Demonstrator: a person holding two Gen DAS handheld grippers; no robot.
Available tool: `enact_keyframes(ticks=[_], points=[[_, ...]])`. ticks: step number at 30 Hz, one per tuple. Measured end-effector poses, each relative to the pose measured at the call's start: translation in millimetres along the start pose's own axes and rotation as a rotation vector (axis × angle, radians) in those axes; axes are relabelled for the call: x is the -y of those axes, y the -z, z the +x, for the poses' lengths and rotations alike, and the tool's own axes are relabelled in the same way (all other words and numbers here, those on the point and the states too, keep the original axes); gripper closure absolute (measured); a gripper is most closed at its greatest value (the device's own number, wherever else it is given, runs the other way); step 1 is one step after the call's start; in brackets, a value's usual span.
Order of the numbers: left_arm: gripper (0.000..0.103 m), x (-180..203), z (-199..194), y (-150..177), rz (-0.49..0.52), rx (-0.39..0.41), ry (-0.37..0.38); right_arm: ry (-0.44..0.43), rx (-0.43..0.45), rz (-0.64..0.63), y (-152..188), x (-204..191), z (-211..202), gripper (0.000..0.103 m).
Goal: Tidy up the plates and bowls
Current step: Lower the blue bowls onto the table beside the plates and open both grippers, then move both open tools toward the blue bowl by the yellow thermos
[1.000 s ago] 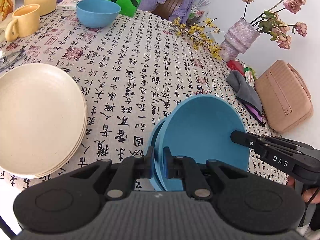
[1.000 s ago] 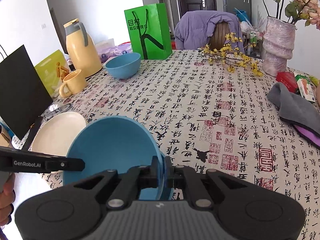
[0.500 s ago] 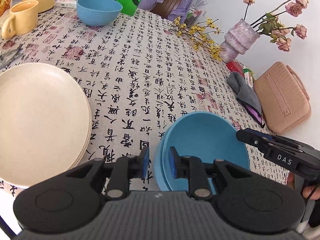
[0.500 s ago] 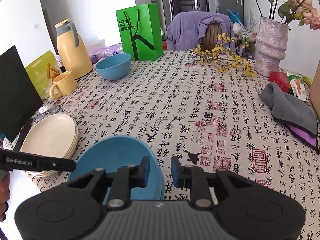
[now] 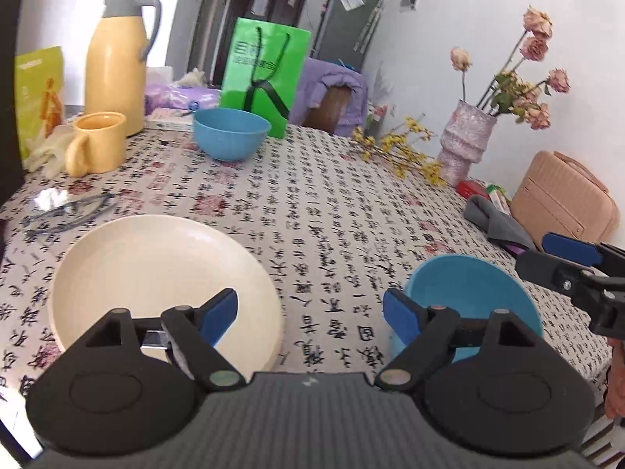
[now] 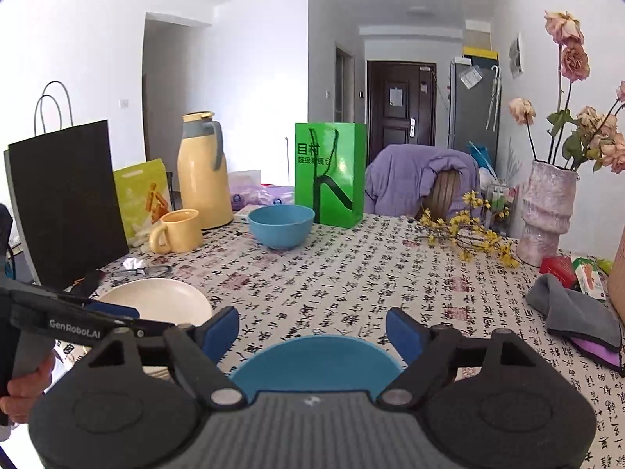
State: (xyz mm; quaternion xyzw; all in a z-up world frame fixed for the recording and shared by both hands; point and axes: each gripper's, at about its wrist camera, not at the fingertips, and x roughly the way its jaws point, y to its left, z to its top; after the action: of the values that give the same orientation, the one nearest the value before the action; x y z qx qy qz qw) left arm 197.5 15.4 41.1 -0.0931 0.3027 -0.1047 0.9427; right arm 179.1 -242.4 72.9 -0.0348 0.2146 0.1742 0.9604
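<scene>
Left wrist view: the cream plates (image 5: 156, 273) sit stacked at the left of the surface (image 5: 332, 203); the left gripper (image 5: 310, 310) has let go, its jaws opening with nothing between them. To the right, the blue bowls (image 5: 468, 293) now rest on the surface, released, the right gripper (image 6: 312, 326) likewise opening and empty. The far blue bowl (image 5: 231, 133) probably remains to collect.

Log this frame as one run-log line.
step: release | left gripper: jaws opening, empty | right gripper: jaws opening, empty | near blue bowl: on table | cream plates: stacked
</scene>
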Motion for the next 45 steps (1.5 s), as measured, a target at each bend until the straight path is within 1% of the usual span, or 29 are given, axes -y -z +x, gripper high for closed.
enact_keyframes(ticks=[3,6,8,10,13,16,20,24,27,30,32,34,36,38,40,43,45], points=[[0.011,-18,-23,17,0.017,0.066,-0.076,0.009,0.043,-0.018,15,-26,-4,0.015],[0.003,-36,-45,38,0.027,0.153,-0.142,-0.004,0.078,-0.017,30,-49,-9,0.012],[0.003,-47,-55,50,0.032,0.186,-0.18,0.004,0.105,-0.022,42,-65,-12,0.01],[0.003,-57,-63,58,0.03,0.196,-0.208,0.032,0.12,-0.012,55,-79,-12,0.009],[0.001,-72,-71,62,0.027,0.2,-0.208,0.053,0.069,0.024,69,-94,-3,0.009],[0.001,-79,-75,60,0.043,0.214,-0.21,0.077,0.034,0.027,73,-107,6,0.009],[0.0,-87,-76,56,0.059,0.224,-0.198,0.076,0.058,0.057,69,-111,8,0.009],[0.0,-94,-69,46,0.068,0.218,-0.207,0.065,0.083,0.047,57,-116,14,0.009],[0.0,-103,-57,29,0.058,0.175,-0.213,0.032,0.073,0.059,39,-114,26,0.009],[0.0,-115,-46,1,0.048,0.164,-0.171,-0.002,0.036,0.107,11,-104,42,0.009],[0.0,-121,-37,-21,0.048,0.161,-0.151,-0.045,-0.008,0.155,-12,-92,56,0.009],[0.0,-127,-28,-43,0.037,0.148,-0.162,-0.092,-0.068,0.243,-36,-76,73,0.009],[0.0,-133,-16,-69,0.022,0.144,-0.149,-0.147,-0.143,0.351,-59,-58,96,0.009],[0.0,-137,-2,-95,0.029,0.148,-0.138,-0.176,-0.194,0.408,-80,-47,118,0.009],[0.0,-139,14,-121,0.029,0.132,-0.123,-0.196,-0.232,0.422,-99,-41,142,0.009],[0.0,-143,51,-163,0.044,0.071,-0.063,-0.219,-0.29,0.428,-126,-36,185,0.009],[0.0,-146,78,-186,0.047,0.043,-0.05,-0.199,-0.305,0.456,-143,-29,219,0.009]])
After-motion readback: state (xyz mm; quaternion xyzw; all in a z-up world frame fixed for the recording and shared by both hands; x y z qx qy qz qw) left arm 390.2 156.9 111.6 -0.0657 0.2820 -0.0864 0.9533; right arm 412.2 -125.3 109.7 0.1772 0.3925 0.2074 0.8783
